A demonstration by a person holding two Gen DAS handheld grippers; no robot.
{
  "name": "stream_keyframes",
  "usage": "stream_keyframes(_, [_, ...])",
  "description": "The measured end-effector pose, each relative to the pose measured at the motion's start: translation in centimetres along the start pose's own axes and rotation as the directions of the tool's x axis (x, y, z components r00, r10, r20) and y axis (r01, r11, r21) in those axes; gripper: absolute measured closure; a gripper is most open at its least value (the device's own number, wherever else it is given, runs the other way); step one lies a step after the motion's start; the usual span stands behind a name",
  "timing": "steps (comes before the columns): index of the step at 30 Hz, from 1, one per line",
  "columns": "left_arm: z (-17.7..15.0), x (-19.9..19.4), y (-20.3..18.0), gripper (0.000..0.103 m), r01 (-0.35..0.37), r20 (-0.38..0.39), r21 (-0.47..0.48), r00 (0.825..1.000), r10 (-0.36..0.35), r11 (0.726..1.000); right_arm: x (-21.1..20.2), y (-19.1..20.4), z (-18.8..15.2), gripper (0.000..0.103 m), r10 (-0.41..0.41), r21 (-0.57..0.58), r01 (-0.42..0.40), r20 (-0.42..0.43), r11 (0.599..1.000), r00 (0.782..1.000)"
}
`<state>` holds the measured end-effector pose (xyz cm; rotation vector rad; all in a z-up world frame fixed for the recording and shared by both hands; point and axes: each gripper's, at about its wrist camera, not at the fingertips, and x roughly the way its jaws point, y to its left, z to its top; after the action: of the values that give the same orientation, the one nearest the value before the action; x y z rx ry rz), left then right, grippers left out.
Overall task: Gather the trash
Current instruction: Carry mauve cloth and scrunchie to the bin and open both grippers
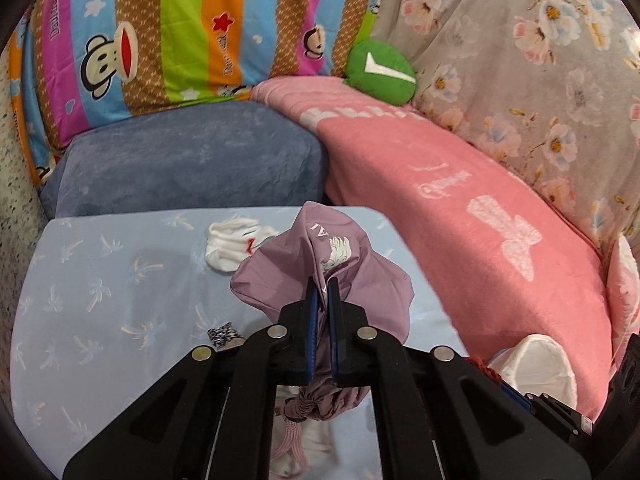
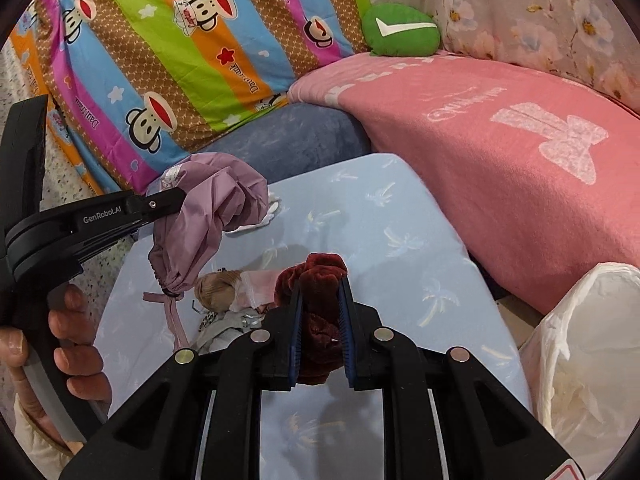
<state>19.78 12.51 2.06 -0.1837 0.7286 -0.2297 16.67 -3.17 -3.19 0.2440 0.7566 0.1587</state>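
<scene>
With 2 pinches on loose cloth, the left gripper (image 1: 322,284) clamped on the mauve drawstring bag (image 1: 320,264) and the right gripper (image 2: 320,292) on the maroon velvet scrunchie (image 2: 316,280), either could slip free before reaching the white bin bag (image 2: 584,340).

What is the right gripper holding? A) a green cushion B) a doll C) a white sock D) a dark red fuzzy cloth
D: the right gripper is shut on the dark red fuzzy cloth, which bunches up between its blue pads above the light blue table.
</scene>
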Motion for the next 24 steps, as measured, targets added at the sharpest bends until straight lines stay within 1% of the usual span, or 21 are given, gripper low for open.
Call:
stream_keyframes(5, [0.1,-2.3,-2.9,0.098,0.039,0.041,0.034,0.998,-0.040,0.999,-3.7,-1.2,0.6,0.088,-0.006,0.015,0.005,0.058,1.000,0.998])
stream_keyframes(11, [-0.7,-3.8,-7.0,0.098,0.095,0.052,0.081,0.994,-0.099,0.992,-7.8,-3.4,1.1,0.088,-0.037,0.046,0.031,0.115,0.998,0.993])
stream_keyframes(17, [-2.2,-4.4,-10.9,0.098,0.149,0.032,0.126,0.988,-0.154,0.981,-11.6,-6.4,0.6,0.088,-0.082,0.080,0.071,0.156,0.994,0.984])
stream_keyframes(24, [-4.4,-4.1,-15.3,0.098,0.193,-0.015,0.181,0.981,-0.193,0.964,-14.4,-9.9,-0.8,0.088,-0.137,0.123,0.118,0.167,0.985,0.976])
